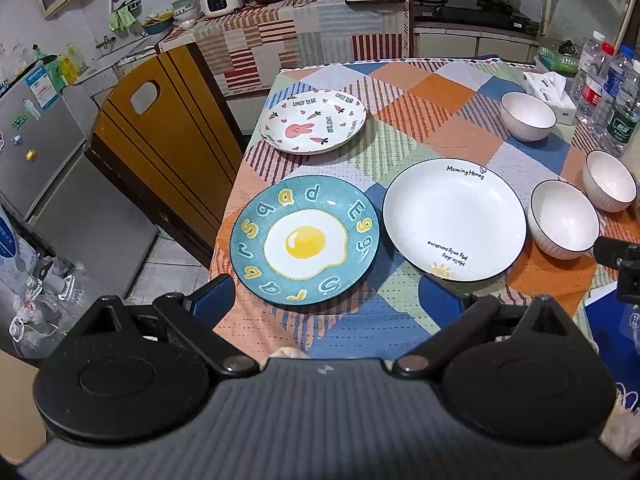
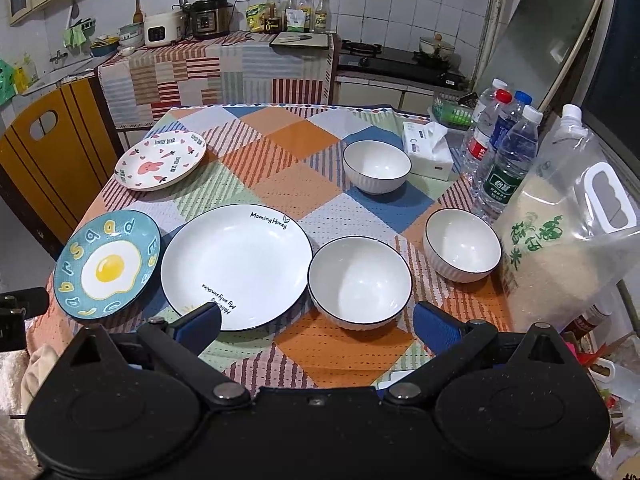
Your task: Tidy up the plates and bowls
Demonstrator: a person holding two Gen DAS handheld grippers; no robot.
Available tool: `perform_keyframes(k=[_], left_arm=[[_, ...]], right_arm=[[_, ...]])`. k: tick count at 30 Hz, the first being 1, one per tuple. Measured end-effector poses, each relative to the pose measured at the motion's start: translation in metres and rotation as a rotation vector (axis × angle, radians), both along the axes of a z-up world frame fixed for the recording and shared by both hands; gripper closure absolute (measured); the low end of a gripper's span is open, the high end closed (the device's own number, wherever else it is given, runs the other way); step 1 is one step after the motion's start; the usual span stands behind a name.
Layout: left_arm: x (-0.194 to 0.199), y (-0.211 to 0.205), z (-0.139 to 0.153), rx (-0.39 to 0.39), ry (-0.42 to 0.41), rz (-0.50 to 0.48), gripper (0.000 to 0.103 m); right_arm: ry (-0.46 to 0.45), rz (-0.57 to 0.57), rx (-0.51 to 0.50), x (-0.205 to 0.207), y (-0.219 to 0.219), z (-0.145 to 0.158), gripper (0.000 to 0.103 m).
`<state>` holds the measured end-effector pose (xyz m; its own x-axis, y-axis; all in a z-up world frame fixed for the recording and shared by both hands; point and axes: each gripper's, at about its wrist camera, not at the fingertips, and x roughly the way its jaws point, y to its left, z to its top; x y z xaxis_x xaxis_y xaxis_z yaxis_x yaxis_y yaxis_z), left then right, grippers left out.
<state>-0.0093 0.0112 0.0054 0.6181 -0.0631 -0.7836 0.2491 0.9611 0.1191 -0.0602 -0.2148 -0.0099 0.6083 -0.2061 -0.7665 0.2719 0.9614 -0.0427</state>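
Three plates lie on the checked tablecloth: a blue egg plate (image 1: pixel 304 240) (image 2: pixel 107 265), a large white plate (image 1: pixel 454 219) (image 2: pixel 237 265) and a rabbit plate (image 1: pixel 313 121) (image 2: pixel 161 165) farther back. Three white bowls stand to the right: a near bowl (image 1: pixel 564 218) (image 2: pixel 359 282), a right bowl (image 1: pixel 609 179) (image 2: pixel 462 249) and a far bowl (image 1: pixel 528 114) (image 2: pixel 377 165). My left gripper (image 1: pixel 326 300) is open and empty, just short of the egg plate. My right gripper (image 2: pixel 318 322) is open and empty, in front of the near bowl and white plate.
Water bottles (image 2: pixel 506 148), a tissue box (image 2: pixel 427 148) and a bag of rice (image 2: pixel 560 236) crowd the table's right side. A yellow chair back (image 1: pixel 160 128) stands left of the table. The table's left edge (image 1: pixel 232 208) drops to the floor.
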Motion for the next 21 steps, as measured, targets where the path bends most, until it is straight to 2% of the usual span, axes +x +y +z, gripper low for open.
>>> perform_keyframes(k=[9, 21], left_arm=[[0.003, 0.0016, -0.0029, -0.014, 0.019, -0.001, 0.004], [0.0037, 0.0031, -0.0048, -0.067, 0.026, -0.027, 0.004]], right_arm=[[-0.004, -0.001, 0.002, -0.0011, -0.0008, -0.0004, 0.0], [-0.087, 0.047, 0.015, -0.0056, 0.0018, 0.0044, 0.0]])
